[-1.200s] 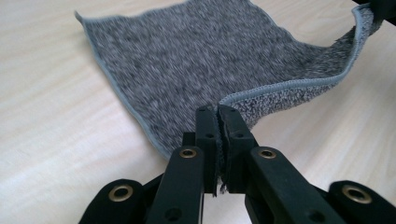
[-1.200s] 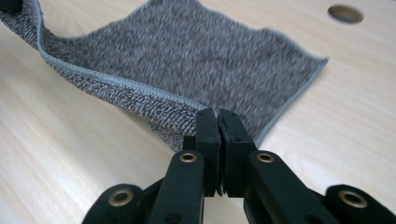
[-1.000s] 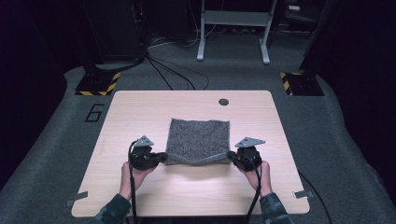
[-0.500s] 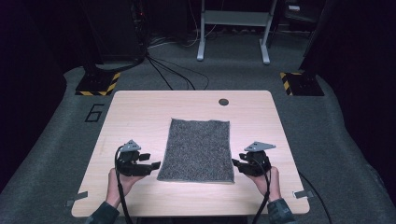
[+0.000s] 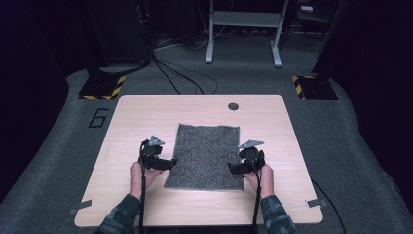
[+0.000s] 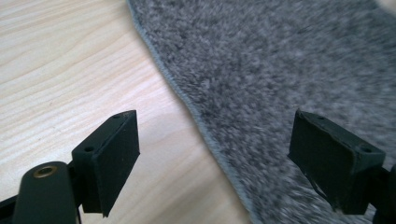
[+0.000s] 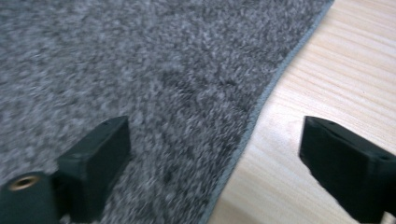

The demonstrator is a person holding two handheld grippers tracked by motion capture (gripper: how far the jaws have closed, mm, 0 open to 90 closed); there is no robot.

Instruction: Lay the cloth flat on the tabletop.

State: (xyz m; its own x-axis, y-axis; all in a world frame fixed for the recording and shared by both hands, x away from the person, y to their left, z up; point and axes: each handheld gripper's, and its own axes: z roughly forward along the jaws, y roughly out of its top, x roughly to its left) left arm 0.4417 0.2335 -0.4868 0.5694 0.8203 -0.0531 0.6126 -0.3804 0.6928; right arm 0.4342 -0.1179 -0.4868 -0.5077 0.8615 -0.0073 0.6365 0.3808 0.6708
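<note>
A grey felt-like cloth (image 5: pixel 207 155) lies spread flat in the middle of the wooden table (image 5: pixel 131 122). My left gripper (image 5: pixel 170 163) is at the cloth's left edge, near its front corner, jaws wide open. In the left gripper view the cloth (image 6: pixel 280 70) edge runs between the two black jaws of that gripper (image 6: pixel 215 163). My right gripper (image 5: pixel 233 169) is at the cloth's right edge, also wide open. In the right gripper view the cloth (image 7: pixel 140 60) hem passes between the jaws of the right gripper (image 7: pixel 215 163), with nothing pinched.
A small dark round grommet (image 5: pixel 233 106) sits in the table near its far edge. Bare wood (image 5: pixel 287 146) lies on both sides of the cloth. Beyond the table are grey carpet, cables (image 5: pixel 175 73) and a metal frame (image 5: pixel 243 29).
A second ago the cloth was folded with both grippers at its front edge. It then lay unfolded flat, grippers drawn back. Now both grippers have moved forward to its side edges, open.
</note>
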